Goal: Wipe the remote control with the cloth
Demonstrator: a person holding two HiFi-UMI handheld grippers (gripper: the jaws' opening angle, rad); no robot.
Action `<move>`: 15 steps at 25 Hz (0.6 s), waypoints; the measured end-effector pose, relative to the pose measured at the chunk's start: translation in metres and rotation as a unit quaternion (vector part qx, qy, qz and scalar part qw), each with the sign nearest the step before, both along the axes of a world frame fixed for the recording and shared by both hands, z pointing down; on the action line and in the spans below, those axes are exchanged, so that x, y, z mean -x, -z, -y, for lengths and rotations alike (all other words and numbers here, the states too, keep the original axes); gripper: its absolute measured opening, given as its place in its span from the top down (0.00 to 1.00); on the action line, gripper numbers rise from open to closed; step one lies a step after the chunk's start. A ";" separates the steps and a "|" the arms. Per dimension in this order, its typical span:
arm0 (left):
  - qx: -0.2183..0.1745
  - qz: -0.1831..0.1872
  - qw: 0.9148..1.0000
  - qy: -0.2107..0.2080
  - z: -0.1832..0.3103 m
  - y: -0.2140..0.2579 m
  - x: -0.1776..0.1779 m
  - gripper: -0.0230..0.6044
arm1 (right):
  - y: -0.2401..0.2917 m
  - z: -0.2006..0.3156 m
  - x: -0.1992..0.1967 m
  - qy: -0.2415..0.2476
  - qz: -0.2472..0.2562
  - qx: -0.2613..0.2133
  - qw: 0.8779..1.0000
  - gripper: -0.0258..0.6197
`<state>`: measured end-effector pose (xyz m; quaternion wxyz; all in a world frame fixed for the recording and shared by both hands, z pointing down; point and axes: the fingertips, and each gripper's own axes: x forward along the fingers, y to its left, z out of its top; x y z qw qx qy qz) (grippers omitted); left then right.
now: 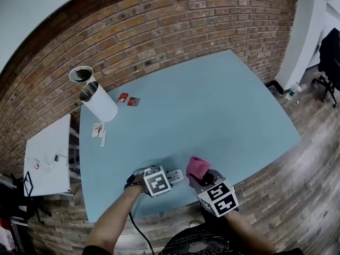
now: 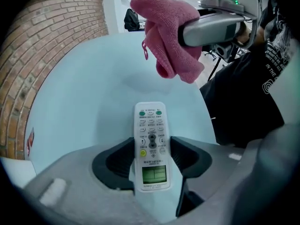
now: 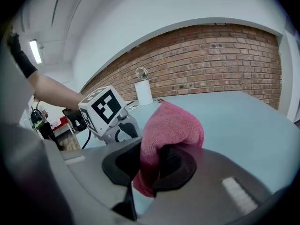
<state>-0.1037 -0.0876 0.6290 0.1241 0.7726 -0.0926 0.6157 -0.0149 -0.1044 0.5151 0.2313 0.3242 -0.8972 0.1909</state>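
Note:
A white remote control [image 2: 151, 125] with a small screen lies face up on the light blue table [image 1: 223, 105], near its front edge. My left gripper [image 2: 151, 143] points steeply down over it. Its jaws stand wide on either side of the remote, and I see no squeeze on it. In the head view the remote [image 1: 175, 175] pokes out to the right of the left gripper [image 1: 163, 179]. My right gripper [image 3: 157, 161] is shut on a pink cloth [image 3: 171, 123]. The cloth [image 2: 166, 46] hangs in the air just beyond the remote's far end and does not touch it.
At the table's far left lie a white roll [image 1: 100, 102], a metal cup [image 1: 81, 74], two red packets [image 1: 128, 99] and small white items [image 1: 99, 130]. A white side table [image 1: 48, 155] stands to the left. A brick wall [image 1: 175, 25] runs behind.

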 end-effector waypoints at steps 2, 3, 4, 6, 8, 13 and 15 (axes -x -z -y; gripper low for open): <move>0.008 0.009 1.000 -0.002 0.000 -0.001 -0.001 0.55 | -0.001 0.004 -0.002 -0.002 0.002 0.002 1.000 0.86; 0.011 0.015 1.000 -0.001 0.000 -0.001 -0.001 0.55 | -0.001 0.005 -0.003 -0.002 0.003 0.002 1.000 0.86; 0.012 0.020 1.000 0.001 0.000 -0.001 -0.002 0.55 | -0.002 0.007 -0.003 -0.003 0.003 0.003 1.000 0.86; 0.015 0.029 0.999 0.002 0.000 -0.001 -0.002 0.56 | -0.003 0.011 -0.002 -0.003 0.004 0.005 1.000 0.86; 0.016 0.032 0.999 0.002 0.001 0.000 -0.002 0.56 | -0.002 0.014 0.002 0.000 0.007 0.006 1.000 0.86; 0.001 0.012 1.000 0.016 -0.001 0.000 -0.001 0.58 | -0.001 0.018 0.008 0.005 0.014 0.005 1.000 0.86; -0.003 0.001 0.999 0.035 -0.002 0.000 0.002 0.58 | 0.001 0.019 0.008 0.004 0.019 0.002 1.000 0.86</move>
